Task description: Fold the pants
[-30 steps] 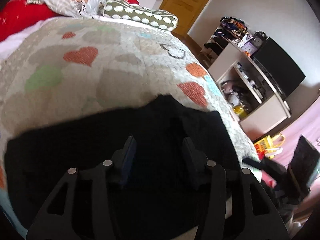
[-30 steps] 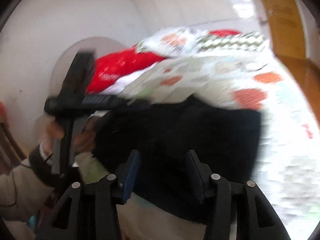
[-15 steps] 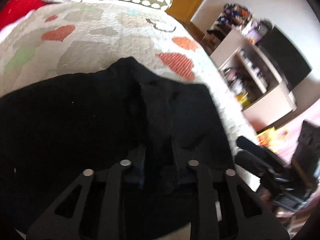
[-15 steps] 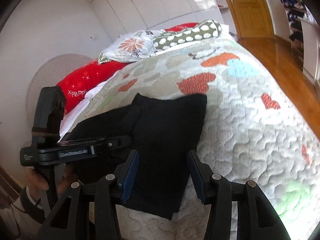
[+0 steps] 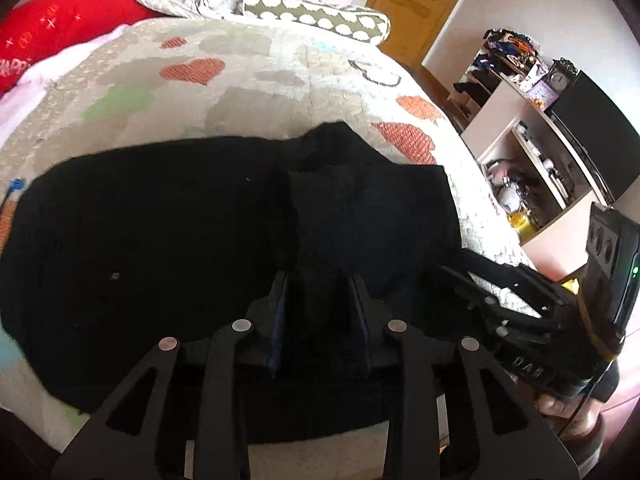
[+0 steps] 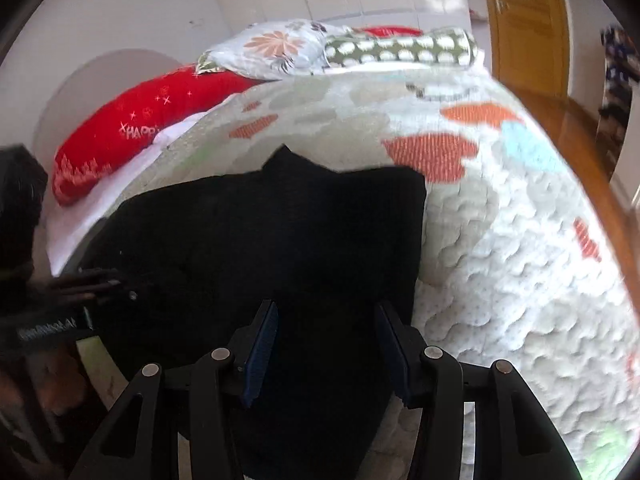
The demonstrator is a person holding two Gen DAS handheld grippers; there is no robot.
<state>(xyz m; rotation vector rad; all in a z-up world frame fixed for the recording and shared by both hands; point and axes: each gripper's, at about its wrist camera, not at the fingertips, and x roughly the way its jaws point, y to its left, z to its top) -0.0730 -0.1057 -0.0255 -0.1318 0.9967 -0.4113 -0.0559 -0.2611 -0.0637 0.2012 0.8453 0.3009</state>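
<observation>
Black pants (image 5: pixel 168 220) lie in a folded heap on the heart-patterned quilt (image 5: pixel 248 80), near the bed's front edge. My left gripper (image 5: pixel 320 288) is shut on a raised fold of the pants near their right part. My right gripper (image 6: pixel 326 320) is open, its jaws over the near right part of the pants (image 6: pixel 280 232), not gripping them. The right gripper also shows at the right in the left wrist view (image 5: pixel 520 300); the left gripper shows at the left in the right wrist view (image 6: pixel 72 292).
Red, floral and dotted pillows (image 5: pixel 312 16) lie at the head of the bed. A desk with shelves and a dark screen (image 5: pixel 560 152) stands right of the bed. A wooden door (image 5: pixel 420 0) is behind. The quilt drops off to the floor at the right (image 6: pixel 560 280).
My left gripper has closed on a fold of the pants and lifted a little. My right gripper has moved in closer over the pants' near right part, still open.
</observation>
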